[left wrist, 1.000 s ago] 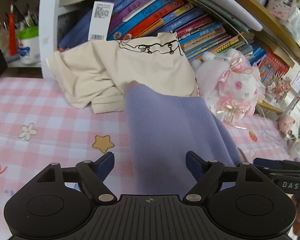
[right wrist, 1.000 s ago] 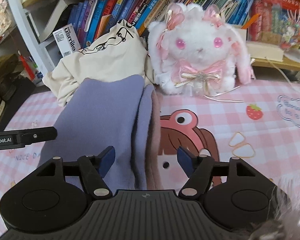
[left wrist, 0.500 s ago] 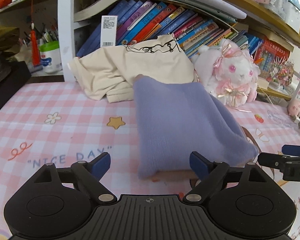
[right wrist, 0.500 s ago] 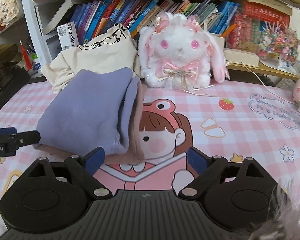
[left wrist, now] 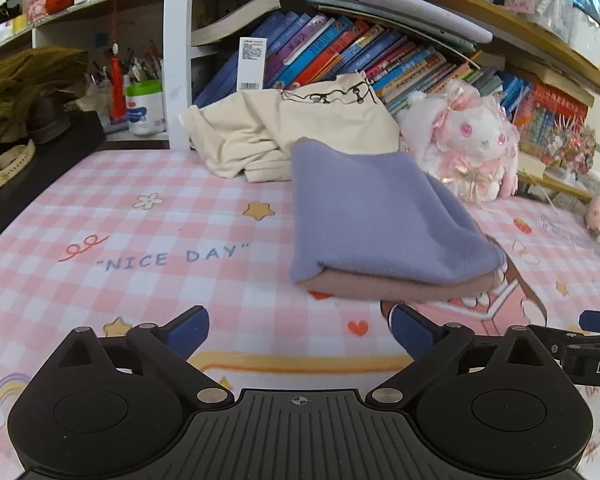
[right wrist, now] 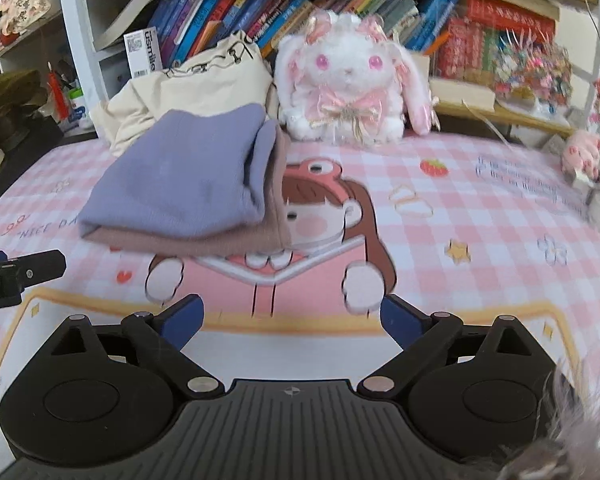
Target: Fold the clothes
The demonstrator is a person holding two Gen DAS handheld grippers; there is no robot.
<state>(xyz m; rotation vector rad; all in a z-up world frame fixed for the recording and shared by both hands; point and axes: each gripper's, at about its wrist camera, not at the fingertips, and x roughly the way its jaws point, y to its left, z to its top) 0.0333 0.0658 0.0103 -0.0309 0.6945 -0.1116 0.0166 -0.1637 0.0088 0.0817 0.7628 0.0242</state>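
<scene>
A second ago the folded lilac-and-mauve garment [left wrist: 384, 220] lay between the fingers of both my tongs. Now my left tongs [left wrist: 300, 326] are opening wide over bare pink checked mat [left wrist: 148, 248], the garment lying beyond them to the right, in front of the cream T-shirt [left wrist: 300, 128]. My right tongs [right wrist: 292, 314] are opening too, empty, garment far-left beside the plush rabbit [right wrist: 348, 88].

The folded garment [left wrist: 384, 216] lies on the worktop [left wrist: 140, 248], ahead of both grippers and apart from them. Behind it a crumpled shirt [left wrist: 296, 128] leans against the bookshelf [left wrist: 340, 52]; the plush rabbit [right wrist: 348, 80] sits just right of that shirt.
</scene>
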